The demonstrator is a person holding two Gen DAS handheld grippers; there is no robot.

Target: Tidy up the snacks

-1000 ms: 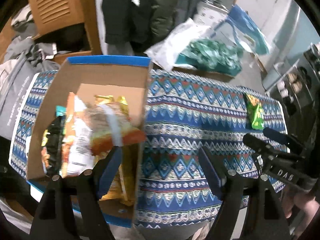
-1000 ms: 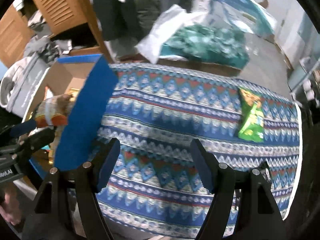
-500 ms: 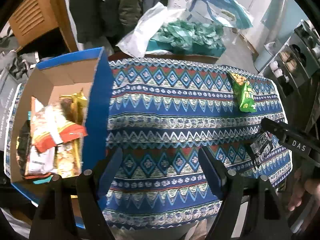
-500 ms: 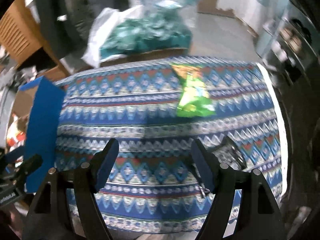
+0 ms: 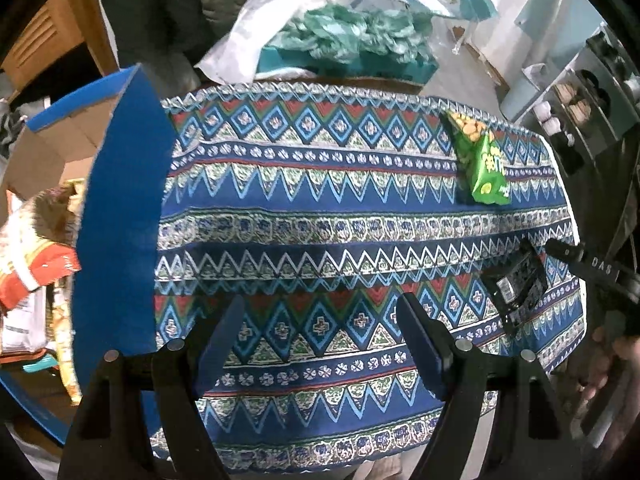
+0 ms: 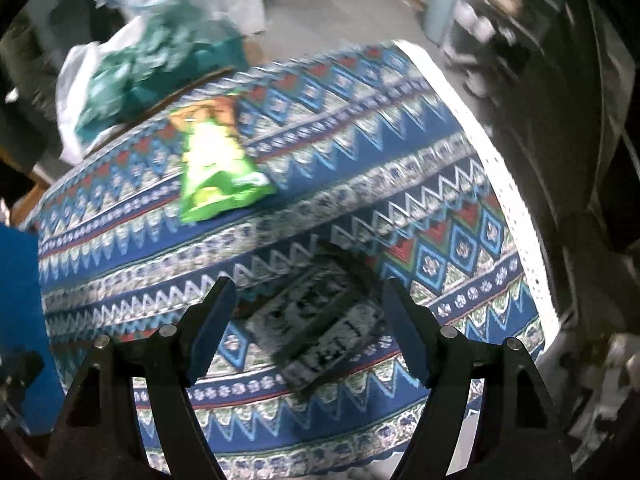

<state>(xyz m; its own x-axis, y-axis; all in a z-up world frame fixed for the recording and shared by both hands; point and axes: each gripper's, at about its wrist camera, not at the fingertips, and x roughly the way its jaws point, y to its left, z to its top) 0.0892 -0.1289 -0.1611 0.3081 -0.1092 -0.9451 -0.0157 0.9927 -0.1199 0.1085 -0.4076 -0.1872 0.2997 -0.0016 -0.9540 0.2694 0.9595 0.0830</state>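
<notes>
Two snacks lie out on the patterned tablecloth [image 5: 320, 208]. The dark snack packet [image 6: 320, 320] is flat on the cloth, right in front of the right gripper [image 6: 308, 316], between its wide-spread jaws, which are not touching it. The picture is blurry, so I think it is a thin foil pack, but I cannot be sure. It looks light, soft and a bit slippery. A good place to pinch is across its short middle, or at one sealed edge, and gently, so nothing inside gets crushed.

The green snack bag [image 6: 212, 168] sits at about eleven o'clock from the dark packet, well apart. It looks puffy and light.

The left gripper [image 5: 320, 344] has its jaws spread too, holding nothing. From it, the cardboard box [image 5: 120, 216] stands at nine o'clock, with more snack bags [image 5: 36, 276] inside.
</notes>
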